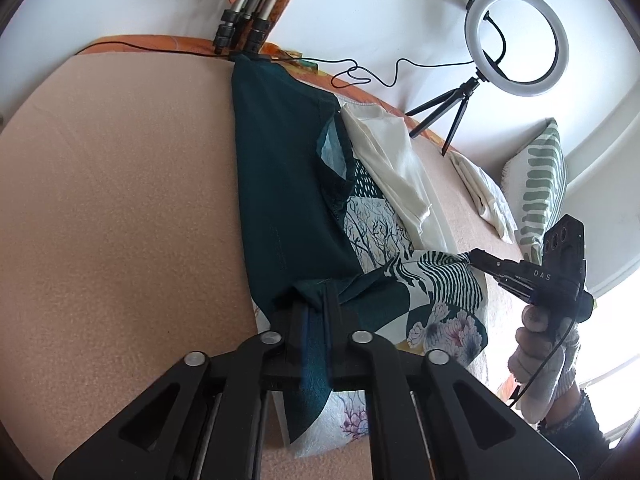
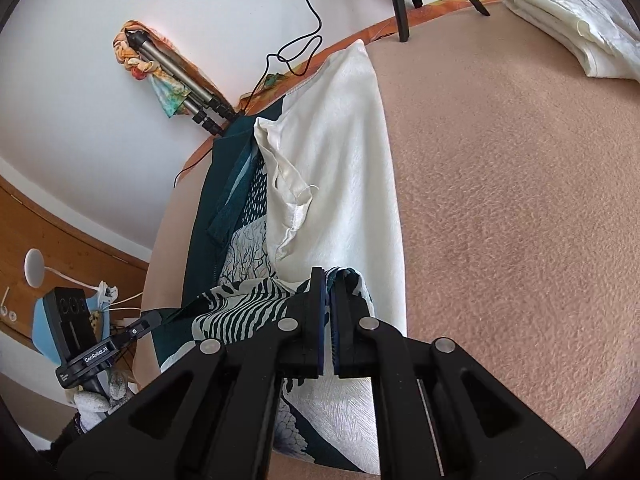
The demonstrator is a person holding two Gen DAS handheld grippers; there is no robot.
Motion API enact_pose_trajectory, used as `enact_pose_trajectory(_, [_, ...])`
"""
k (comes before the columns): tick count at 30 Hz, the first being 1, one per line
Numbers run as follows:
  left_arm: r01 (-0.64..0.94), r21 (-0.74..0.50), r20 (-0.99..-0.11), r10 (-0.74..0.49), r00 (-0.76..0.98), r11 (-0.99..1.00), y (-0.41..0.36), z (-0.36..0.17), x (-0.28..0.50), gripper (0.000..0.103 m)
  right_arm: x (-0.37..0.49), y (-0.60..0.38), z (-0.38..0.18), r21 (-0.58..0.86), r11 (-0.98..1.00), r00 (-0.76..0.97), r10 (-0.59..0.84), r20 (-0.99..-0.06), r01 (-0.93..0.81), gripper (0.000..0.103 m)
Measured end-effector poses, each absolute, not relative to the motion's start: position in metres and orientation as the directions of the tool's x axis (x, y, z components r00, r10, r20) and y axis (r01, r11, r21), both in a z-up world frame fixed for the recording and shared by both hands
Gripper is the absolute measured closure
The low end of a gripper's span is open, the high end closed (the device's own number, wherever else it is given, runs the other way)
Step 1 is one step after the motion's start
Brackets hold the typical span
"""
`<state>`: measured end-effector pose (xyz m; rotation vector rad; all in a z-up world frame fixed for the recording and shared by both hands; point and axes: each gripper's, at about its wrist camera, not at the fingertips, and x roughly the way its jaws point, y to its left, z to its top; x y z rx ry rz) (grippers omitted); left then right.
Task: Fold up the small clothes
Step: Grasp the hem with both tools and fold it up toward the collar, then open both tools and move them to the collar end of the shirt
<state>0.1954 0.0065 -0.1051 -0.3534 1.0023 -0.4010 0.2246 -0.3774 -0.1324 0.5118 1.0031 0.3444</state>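
A small garment, dark teal with white tree, stripe and flower prints and a cream inner side, lies lengthwise on the beige blanket. Its near end is lifted and stretched between both grippers. My left gripper pinches a bunched teal corner between its fingers. In the right wrist view the left gripper shows at the left, holding the striped edge. My right gripper is shut on the other corner, over the cream part. In the left wrist view the right gripper grips the striped edge, with a person's hand on its handle.
A ring light on a small tripod stands at the blanket's far edge, and its cable trails along there. Folded cream cloth and a green-striped pillow lie at the right. Larger tripod legs stand beyond the garment's far end.
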Motion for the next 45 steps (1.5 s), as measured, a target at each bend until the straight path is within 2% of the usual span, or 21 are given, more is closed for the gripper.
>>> enact_pose_trajectory(1, [0.151,-0.445,-0.748,-0.459,0.48,0.883,0.007,-0.104,0.196,0.076,0.225,-0.379,-0.132,0.548,0.835,0.503,0.49,-0.712,-0.038,0.099])
enact_pose_trajectory(2, [0.144,-0.438,-0.753,-0.45,0.48,0.887,0.008,-0.103,0.196,0.064,0.224,-0.38,-0.132,0.539,0.842,0.508,0.478,-0.716,-0.032,0.099])
enact_pose_trajectory(6, [0.143,-0.431,-0.733,-0.438,0.52,0.891,0.015,-0.096,0.192,0.063,0.223,-0.384,-0.127,0.523,0.852,0.516,0.46,-0.723,-0.025,0.098])
enact_pose_trajectory(7, [0.147,-0.43,-0.732,-0.439,0.521,0.891,0.015,-0.095,0.19,0.063,0.224,-0.383,-0.126,0.528,0.848,0.499,0.473,-0.726,-0.035,0.091])
enact_pose_trajectory(8, [0.147,-0.427,-0.733,-0.437,0.522,0.892,0.015,-0.095,0.189,0.063,0.223,-0.383,-0.125,0.527,0.849,0.498,0.475,-0.726,-0.041,0.079])
enact_pose_trajectory(10, [0.15,-0.418,-0.737,-0.431,0.52,0.896,0.013,-0.097,0.187,0.063,0.218,-0.383,-0.118,0.487,0.872,0.527,0.433,-0.732,-0.039,0.071])
enact_pose_trajectory(15, [0.17,-0.405,-0.746,-0.432,0.507,0.898,0.006,-0.101,0.183,0.063,0.207,-0.385,-0.111,0.455,0.888,0.527,0.417,-0.74,-0.064,0.071])
enact_pose_trajectory(23, [0.149,-0.417,-0.721,-0.425,0.547,0.897,0.014,-0.09,0.19,0.063,0.197,-0.359,-0.104,0.289,0.941,0.53,0.337,-0.778,-0.174,0.071])
enact_pose_trajectory(27, [0.134,-0.427,-0.713,-0.424,0.559,0.894,0.024,-0.08,0.208,0.063,0.202,-0.35,-0.092,0.258,0.941,0.543,0.338,-0.768,-0.22,0.071])
enact_pose_trajectory(31, [0.154,-0.38,-0.721,-0.396,0.568,0.912,0.03,-0.066,0.236,0.063,0.216,-0.353,-0.08,0.251,0.942,0.57,0.335,-0.75,-0.223,0.071])
enact_pose_trajectory(33, [0.16,-0.347,-0.733,-0.374,0.568,0.924,0.031,-0.063,0.251,0.054,0.226,-0.355,-0.075,0.233,0.947,0.581,0.321,-0.748,-0.223,0.068])
enact_pose_trajectory(35, [0.161,-0.322,-0.739,-0.354,0.573,0.933,0.033,-0.063,0.267,0.054,0.238,-0.359,-0.072,0.21,0.953,0.6,0.302,-0.741,-0.219,0.057])
enact_pose_trajectory(37, [0.152,-0.318,-0.744,-0.346,0.572,0.936,0.036,-0.065,0.286,0.054,0.252,-0.365,-0.07,0.203,0.957,0.617,0.289,-0.732,-0.207,0.054])
enact_pose_trajectory(43, [0.136,-0.315,-0.755,-0.335,0.563,0.939,0.038,-0.079,0.336,0.054,0.314,-0.386,-0.072,0.243,0.943,0.586,0.331,-0.74,-0.227,0.053])
enact_pose_trajectory(45, [0.137,-0.344,-0.758,-0.361,0.544,0.929,0.037,-0.087,0.355,0.048,0.336,-0.393,-0.076,0.262,0.939,0.579,0.343,-0.74,-0.223,0.053])
